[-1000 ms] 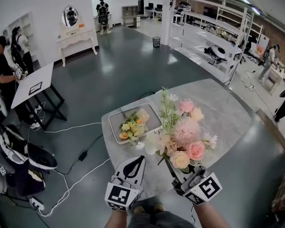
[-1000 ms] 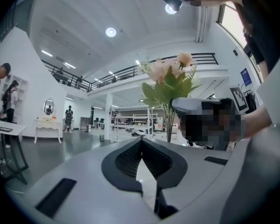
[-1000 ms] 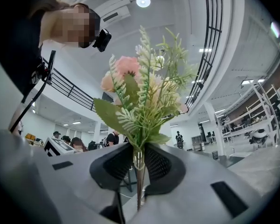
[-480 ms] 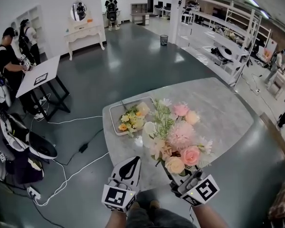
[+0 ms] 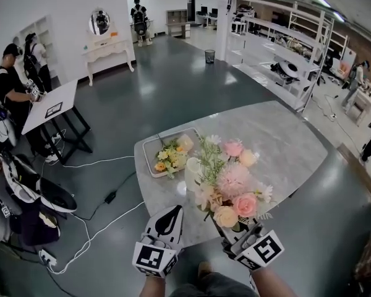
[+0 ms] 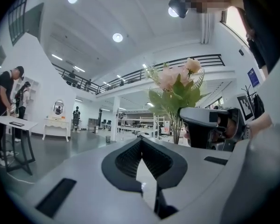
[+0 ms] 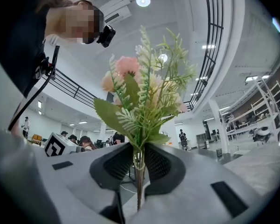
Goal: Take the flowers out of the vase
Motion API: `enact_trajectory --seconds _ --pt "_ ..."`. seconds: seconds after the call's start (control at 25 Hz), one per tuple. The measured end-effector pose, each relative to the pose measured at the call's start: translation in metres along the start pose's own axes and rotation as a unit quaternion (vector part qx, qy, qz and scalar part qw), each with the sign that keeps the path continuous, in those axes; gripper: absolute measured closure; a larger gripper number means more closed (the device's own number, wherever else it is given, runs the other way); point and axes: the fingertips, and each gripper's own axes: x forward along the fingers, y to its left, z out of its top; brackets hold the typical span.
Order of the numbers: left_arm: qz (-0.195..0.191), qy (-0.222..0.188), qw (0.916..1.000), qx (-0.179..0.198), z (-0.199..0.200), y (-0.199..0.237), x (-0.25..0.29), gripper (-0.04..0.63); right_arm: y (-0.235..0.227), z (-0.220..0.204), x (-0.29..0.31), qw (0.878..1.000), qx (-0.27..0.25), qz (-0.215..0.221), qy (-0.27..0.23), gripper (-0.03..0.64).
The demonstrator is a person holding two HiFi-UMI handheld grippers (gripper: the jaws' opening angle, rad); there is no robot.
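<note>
Room: a wide hall with a dark glossy floor (image 5: 173,85), white shelving (image 5: 278,42) at 1 o'clock, and people (image 5: 9,85) by a small white table (image 5: 49,107) at 9 o'clock.
Counter: a pale marbled counter (image 5: 284,141) in the middle of the head view.
Tray: a grey tray (image 5: 149,148) on the counter, with yellow flowers (image 5: 168,158) lying in it.
Vase: a white vase (image 5: 191,169) stands upright just beside the tray at its 4 o'clock, partly hidden by blooms.
Pink flowers: the pink flowers (image 5: 232,184) are out of the vase, with heads toward 12 o'clock and stems running down to 6.
Right gripper: the right gripper (image 5: 235,231) pinches the bundled stems, and leaves fan out just above its jaws.
Left gripper: the left gripper (image 5: 171,214) has its jaws pressed together with nothing between them. It is at 9 o'clock of the right gripper, by the counter's near edge.
</note>
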Motion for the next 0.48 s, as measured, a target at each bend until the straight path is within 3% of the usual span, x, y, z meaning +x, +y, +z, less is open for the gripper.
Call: enact_trajectory --seconds 0.48 --pt "-0.009 0.004 0.9999 -0.011 -0.008 -0.013 -0.051 0.581 0.04 -0.002 -0.03 0.999 0.001 -0.037 0.005 0.534"
